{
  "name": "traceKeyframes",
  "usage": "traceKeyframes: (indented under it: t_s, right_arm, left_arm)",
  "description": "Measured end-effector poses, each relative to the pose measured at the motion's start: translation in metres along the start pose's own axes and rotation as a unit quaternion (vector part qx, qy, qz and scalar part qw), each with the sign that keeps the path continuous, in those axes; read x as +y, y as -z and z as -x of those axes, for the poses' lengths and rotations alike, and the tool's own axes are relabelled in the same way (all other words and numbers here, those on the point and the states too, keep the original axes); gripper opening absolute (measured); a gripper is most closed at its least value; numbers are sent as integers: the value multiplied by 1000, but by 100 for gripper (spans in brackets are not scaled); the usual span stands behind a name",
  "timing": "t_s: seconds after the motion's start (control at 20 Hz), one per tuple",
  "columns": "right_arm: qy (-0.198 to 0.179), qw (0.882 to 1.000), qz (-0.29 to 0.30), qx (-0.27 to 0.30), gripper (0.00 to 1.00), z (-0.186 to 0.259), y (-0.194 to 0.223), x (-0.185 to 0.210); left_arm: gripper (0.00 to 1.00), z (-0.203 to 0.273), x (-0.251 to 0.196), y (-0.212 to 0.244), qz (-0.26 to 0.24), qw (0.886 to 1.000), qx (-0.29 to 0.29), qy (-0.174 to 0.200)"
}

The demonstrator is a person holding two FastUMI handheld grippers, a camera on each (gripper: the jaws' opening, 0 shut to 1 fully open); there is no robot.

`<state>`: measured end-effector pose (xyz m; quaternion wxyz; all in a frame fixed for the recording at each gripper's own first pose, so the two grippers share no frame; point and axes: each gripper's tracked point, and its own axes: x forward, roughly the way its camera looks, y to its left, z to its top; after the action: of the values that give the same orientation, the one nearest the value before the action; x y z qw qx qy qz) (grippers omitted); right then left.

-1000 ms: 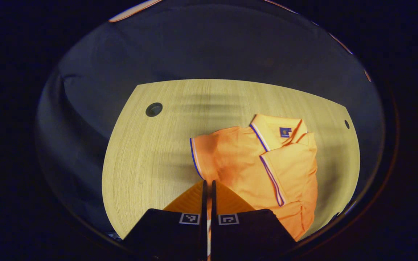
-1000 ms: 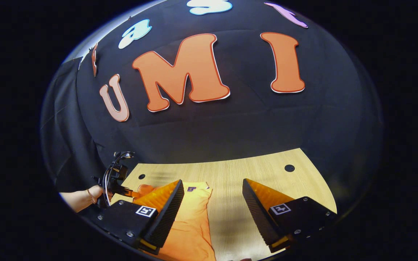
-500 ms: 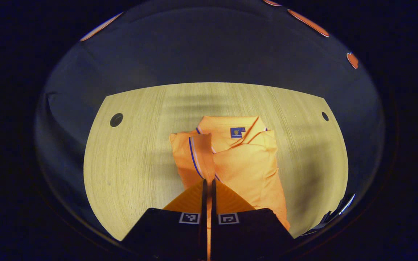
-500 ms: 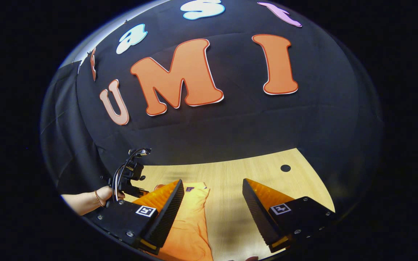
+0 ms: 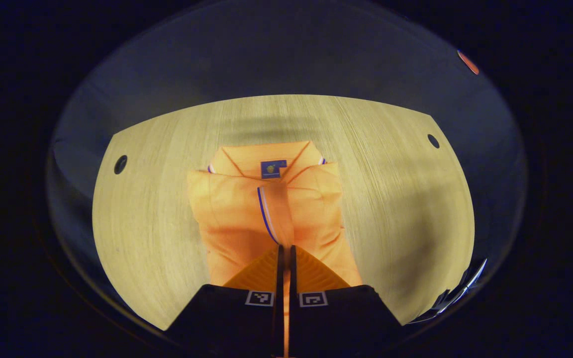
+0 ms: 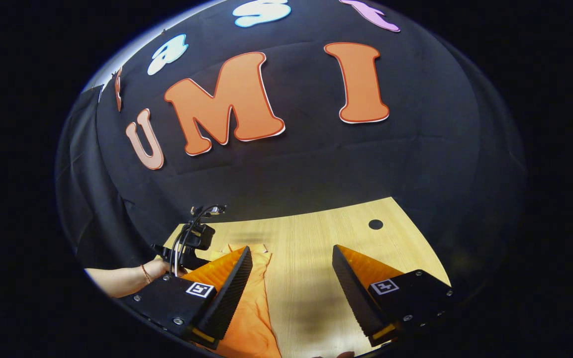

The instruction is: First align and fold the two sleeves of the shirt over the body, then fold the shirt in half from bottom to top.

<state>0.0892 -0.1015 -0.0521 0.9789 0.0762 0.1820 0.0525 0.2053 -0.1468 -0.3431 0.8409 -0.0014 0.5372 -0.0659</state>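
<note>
The left gripper [image 5: 285, 247] is clamped on the striped cuff of the sleeve [image 5: 272, 211], its two fingers pressed together with the fabric pinched between them. Over the last second it has carried that cuff from the shirt's outer side, where it lay spread on the table, across to the middle of the body; the cuff's blue and white edge now runs up the centre line towards the collar [image 5: 266, 159]. The other sleeve already lies folded in on the far side, so the orange shirt [image 5: 227, 214] now reads as a narrow, nearly symmetrical rectangle lying flat on the wooden table [image 5: 391, 199], collar away from the camera.

The right gripper [image 6: 291, 268] hangs with its fingers wide apart and nothing between them, above bare table just beside the shirt's edge [image 6: 251, 308]; in its view the left gripper [image 6: 192, 243] and the hand holding it show farther off, having moved inward over the shirt.

By my reading the sleeve stage is almost complete: the cuff wants lowering and releasing, then both grippers go to the hem for the bottom-to-top fold.
</note>
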Motion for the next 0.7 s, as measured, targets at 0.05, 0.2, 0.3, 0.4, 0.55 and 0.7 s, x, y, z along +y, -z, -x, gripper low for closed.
traceKeyframes:
  t_s: [0.05, 0.2, 0.3, 0.4, 0.55, 0.7]
  right_arm:
    - [2, 1000, -1, 2, 99, -1, 2, -1]
    - [7, 1000, -2, 9, 99, 0, 6, -7]
    - [9, 1000, -1, 12, 99, 0, 8, -8]
    - [8, 1000, -1, 14, 99, 0, 8, -8]
    - [4, 1000, 2, 15, 99, 0, 9, -1]
    - [0, 1000, 8, 23, 99, -2, 12, 8]
  left_arm:
    - [4, -5, -6, 2, -1, 1000, 6, 3]
    - [11, -13, -22, 6, -4, 1000, 11, 27]
    - [28, -14, -29, 10, 2, 999, 11, 39]
    - [59, -8, -30, 10, 3, 999, 12, 38]
    - [100, 2, -19, 1, -8, 1000, -18, 19]
    - [98, 27, -1, -15, -20, 998, -67, -3]
